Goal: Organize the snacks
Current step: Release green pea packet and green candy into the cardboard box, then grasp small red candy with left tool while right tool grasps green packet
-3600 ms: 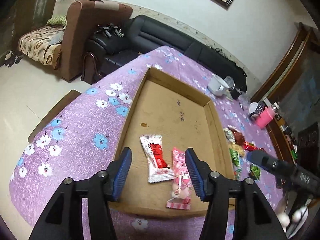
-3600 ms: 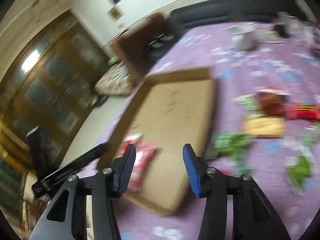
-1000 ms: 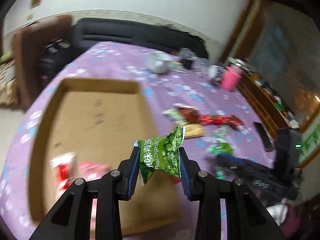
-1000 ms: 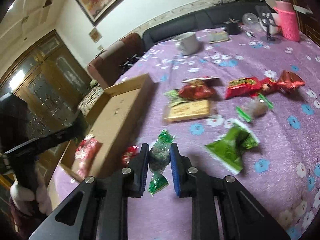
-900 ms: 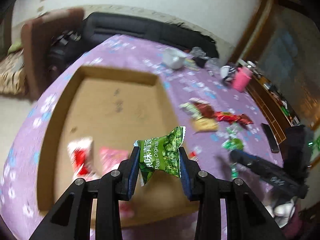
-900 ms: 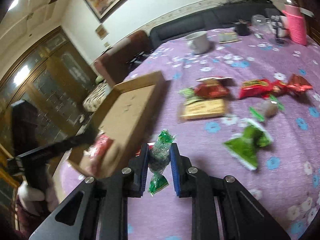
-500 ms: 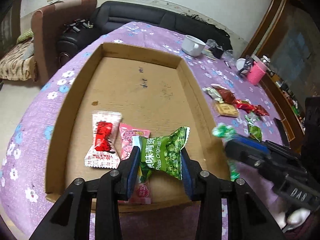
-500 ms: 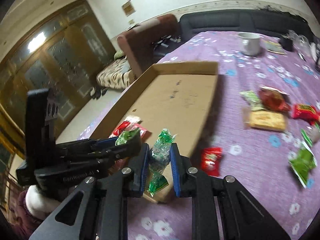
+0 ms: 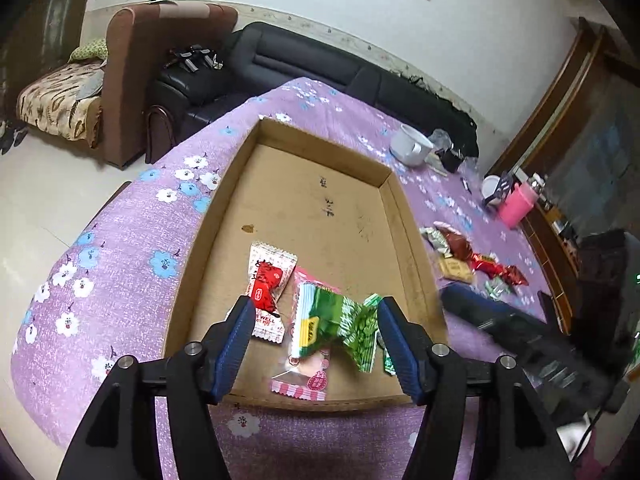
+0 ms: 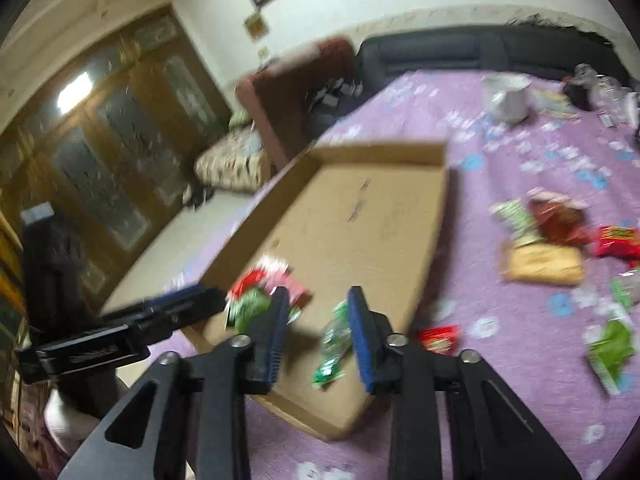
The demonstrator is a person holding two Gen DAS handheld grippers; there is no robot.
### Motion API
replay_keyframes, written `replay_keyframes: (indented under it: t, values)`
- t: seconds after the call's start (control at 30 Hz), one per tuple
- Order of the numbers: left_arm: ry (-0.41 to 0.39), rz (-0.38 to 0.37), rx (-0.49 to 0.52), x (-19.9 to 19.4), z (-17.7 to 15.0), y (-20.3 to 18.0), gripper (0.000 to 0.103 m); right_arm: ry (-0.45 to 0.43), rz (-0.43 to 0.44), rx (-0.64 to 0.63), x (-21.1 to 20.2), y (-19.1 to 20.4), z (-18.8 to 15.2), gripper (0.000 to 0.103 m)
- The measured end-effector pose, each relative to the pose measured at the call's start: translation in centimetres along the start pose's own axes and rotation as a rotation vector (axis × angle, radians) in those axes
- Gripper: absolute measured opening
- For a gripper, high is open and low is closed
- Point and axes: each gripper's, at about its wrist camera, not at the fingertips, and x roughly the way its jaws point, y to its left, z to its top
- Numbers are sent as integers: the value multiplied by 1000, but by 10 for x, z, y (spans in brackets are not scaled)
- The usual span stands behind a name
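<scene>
A green pea snack bag (image 9: 340, 326) lies between the blue pads of the left gripper (image 9: 314, 336). The jaws are opening and the pads stand apart from the bag. The bag is over the near end of a flat brown cardboard box (image 9: 320, 216), on top of a pink candy packet (image 9: 306, 376). A white and red candy packet (image 9: 268, 284) lies just beside them in the box.

The right gripper (image 10: 316, 336) is opening too. A small green shiny candy wrapper (image 10: 334, 346) is between its pads, close to the right one, over the box's near corner.

The box sits on a purple flowered tablecloth (image 9: 120, 248). More snacks (image 10: 540, 256) lie on the cloth to the right.
</scene>
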Motion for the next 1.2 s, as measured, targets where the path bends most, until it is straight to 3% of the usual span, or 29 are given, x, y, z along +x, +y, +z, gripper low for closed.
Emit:
replay_keyframes:
  t: [0.13,0.2,0.3,0.63,0.73,0.77,0.87,1.2]
  values:
    - [-6,-29,-6,-1,-3,-5,67,-57,-82,65,-34,-39,2,38]
    - [3,-46,-3,4,-6,-10,67,-44,-124,103,-40,-59,-6,38]
    - [33,-65,14,14,-9,-23,68,-2,-121,150,-34,-77,-17,38]
    - [46,-88,85,12,-16,-53,69,125,-111,47,20,-54,-32,38]
    - [52,-88,96,14,-17,-59,71,143,-121,39,29,-55,-35,24]
    - [56,-90,99,15,-17,-60,71,140,-125,37,29,-55,-35,19]
    - [71,-96,106,20,-20,-66,71,135,-115,63,25,-61,-36,18]
    - [128,-174,225,33,-34,-114,71,111,-186,101,-12,-86,-47,20]
